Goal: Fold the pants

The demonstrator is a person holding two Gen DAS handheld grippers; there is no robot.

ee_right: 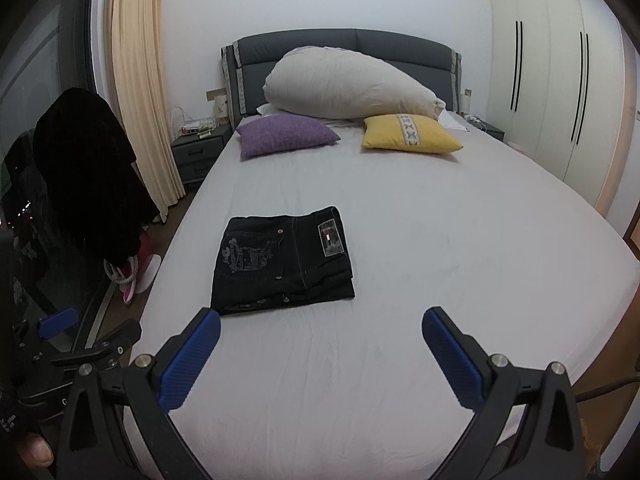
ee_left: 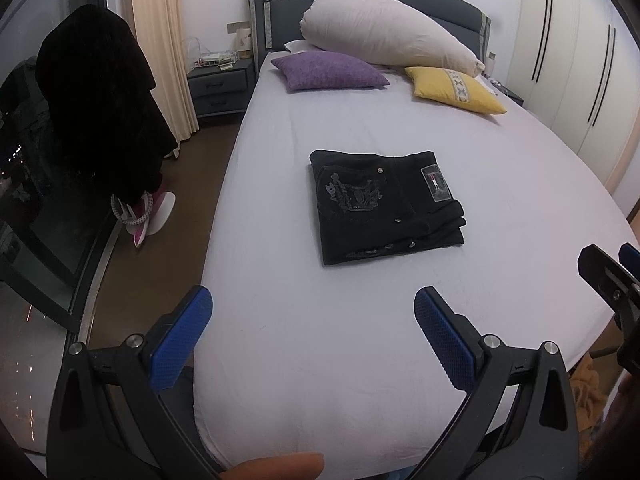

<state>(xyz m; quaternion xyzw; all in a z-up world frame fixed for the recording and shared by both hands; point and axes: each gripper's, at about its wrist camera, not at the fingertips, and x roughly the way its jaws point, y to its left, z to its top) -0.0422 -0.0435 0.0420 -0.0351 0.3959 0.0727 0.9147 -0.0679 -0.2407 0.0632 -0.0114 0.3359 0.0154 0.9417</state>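
Black pants (ee_left: 384,206) lie folded into a compact rectangle in the middle of the white bed (ee_left: 360,340); the same pants (ee_right: 282,260) show in the right wrist view, with a printed back pocket and a label patch up. My left gripper (ee_left: 314,320) is open and empty above the bed's near end, well short of the pants. My right gripper (ee_right: 320,334) is open and empty too, just in front of the pants' near edge. The right gripper's fingers (ee_left: 600,272) show at the left view's right edge.
A purple cushion (ee_left: 330,70), a yellow cushion (ee_left: 454,90) and a large white pillow (ee_left: 384,30) lie at the headboard. A nightstand (ee_left: 220,88), a curtain, dark clothes on a chair (ee_left: 100,100) and pink shoes (ee_left: 144,216) stand left of the bed. Wardrobe doors (ee_right: 552,92) stand on the right.
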